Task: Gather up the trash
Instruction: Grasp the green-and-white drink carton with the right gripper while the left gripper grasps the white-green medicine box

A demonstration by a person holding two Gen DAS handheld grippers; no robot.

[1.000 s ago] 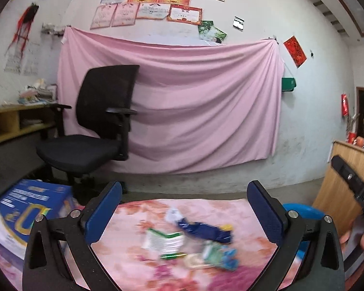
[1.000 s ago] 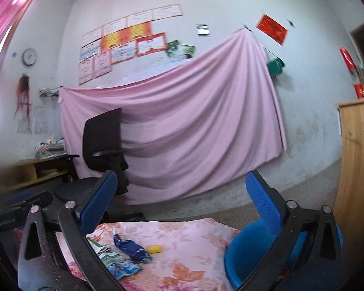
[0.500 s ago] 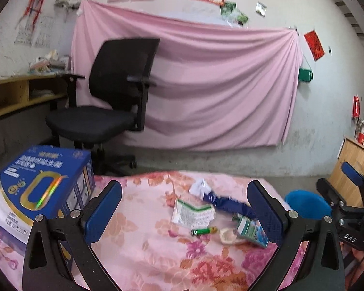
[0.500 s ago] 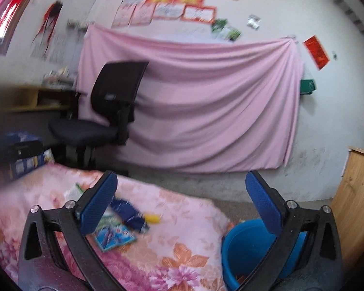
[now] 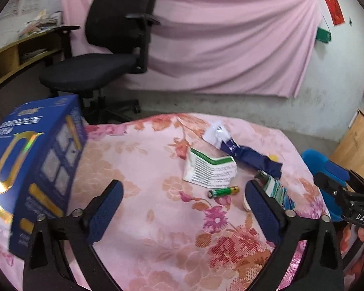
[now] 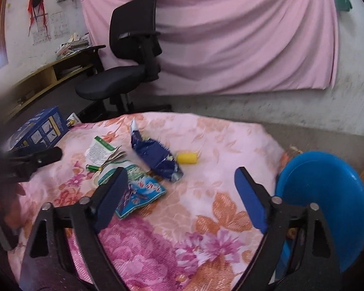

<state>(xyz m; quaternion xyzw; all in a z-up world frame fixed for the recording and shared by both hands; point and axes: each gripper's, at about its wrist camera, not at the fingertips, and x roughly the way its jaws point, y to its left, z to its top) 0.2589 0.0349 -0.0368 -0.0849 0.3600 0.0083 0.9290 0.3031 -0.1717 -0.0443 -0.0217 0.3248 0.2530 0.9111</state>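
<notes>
Trash lies on a pink floral tablecloth (image 5: 143, 169): a white-and-green paper packet (image 5: 210, 169), a dark blue crumpled wrapper (image 5: 251, 156), a green battery (image 5: 223, 191) and a teal wrapper (image 5: 277, 191). My left gripper (image 5: 182, 203) is open above the cloth, just short of the battery, holding nothing. In the right wrist view the dark blue wrapper (image 6: 155, 156), teal wrapper (image 6: 138, 194), paper packet (image 6: 99, 149), battery (image 6: 93, 167) and a small yellow object (image 6: 186, 158) lie ahead of my open, empty right gripper (image 6: 182, 184).
A big blue carton (image 5: 34, 160) stands at the table's left. A blue bucket (image 6: 325, 198) sits off the table's right edge, beside a wooden cabinet (image 5: 359, 143). A black office chair (image 5: 109, 48) and a pink curtain (image 5: 230, 36) stand behind.
Both grippers have tilted down and come in over the table. The trash, far and low in view a second ago, is now close. The blue carton has come closer on the left.
</notes>
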